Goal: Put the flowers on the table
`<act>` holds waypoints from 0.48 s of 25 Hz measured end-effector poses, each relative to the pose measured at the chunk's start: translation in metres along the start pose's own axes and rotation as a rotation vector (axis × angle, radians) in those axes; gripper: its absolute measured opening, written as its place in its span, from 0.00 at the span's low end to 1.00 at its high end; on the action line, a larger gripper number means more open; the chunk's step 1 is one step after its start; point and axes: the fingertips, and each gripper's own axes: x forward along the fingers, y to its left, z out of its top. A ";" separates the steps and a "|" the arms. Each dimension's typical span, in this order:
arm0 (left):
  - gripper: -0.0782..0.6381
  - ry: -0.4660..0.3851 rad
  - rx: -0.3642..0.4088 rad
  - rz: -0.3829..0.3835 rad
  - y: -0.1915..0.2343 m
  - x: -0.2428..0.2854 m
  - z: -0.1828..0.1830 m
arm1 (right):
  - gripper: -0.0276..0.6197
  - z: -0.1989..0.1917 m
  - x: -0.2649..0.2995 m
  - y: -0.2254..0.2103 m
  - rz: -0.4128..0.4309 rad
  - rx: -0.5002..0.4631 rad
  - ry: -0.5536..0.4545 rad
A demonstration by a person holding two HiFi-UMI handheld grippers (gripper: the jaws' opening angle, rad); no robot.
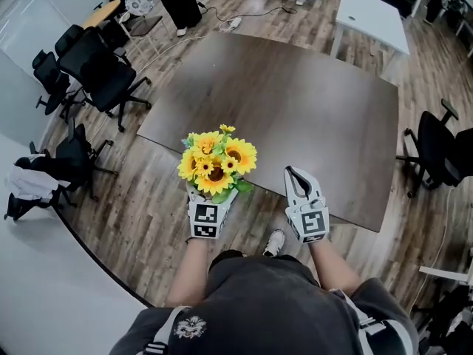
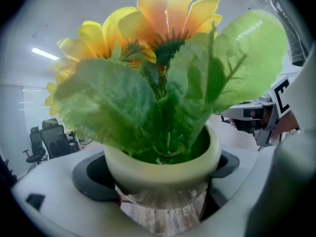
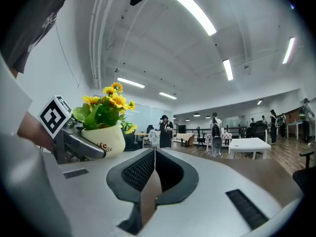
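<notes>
The flowers (image 1: 216, 163), yellow sunflowers in a cream pot (image 2: 160, 164), stand upright between the jaws of my left gripper (image 1: 212, 200), which clamp the pot's sides. It hangs in the air at about the near edge of the dark table (image 1: 310, 102), not yet resting on it. To do this well, I judge I should carry the pot forward over the tabletop, hold it level, lower it until the base sits flat, and only then part the jaws. My right gripper (image 1: 295, 176) hovers just beside it, jaws pressed together on nothing, free to steady the pot.
</notes>
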 end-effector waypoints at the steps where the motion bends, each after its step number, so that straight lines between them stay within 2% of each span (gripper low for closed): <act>1: 0.87 -0.003 0.002 -0.001 0.001 0.009 0.004 | 0.08 0.000 0.004 -0.009 -0.010 0.017 -0.005; 4: 0.87 -0.011 0.009 -0.021 0.001 0.035 0.012 | 0.08 0.000 0.014 -0.030 -0.030 0.060 -0.014; 8: 0.87 -0.019 0.037 -0.083 0.008 0.069 0.010 | 0.08 -0.007 0.034 -0.040 -0.072 0.060 0.018; 12: 0.87 -0.019 0.031 -0.146 0.014 0.101 0.006 | 0.08 -0.017 0.049 -0.051 -0.142 0.058 0.049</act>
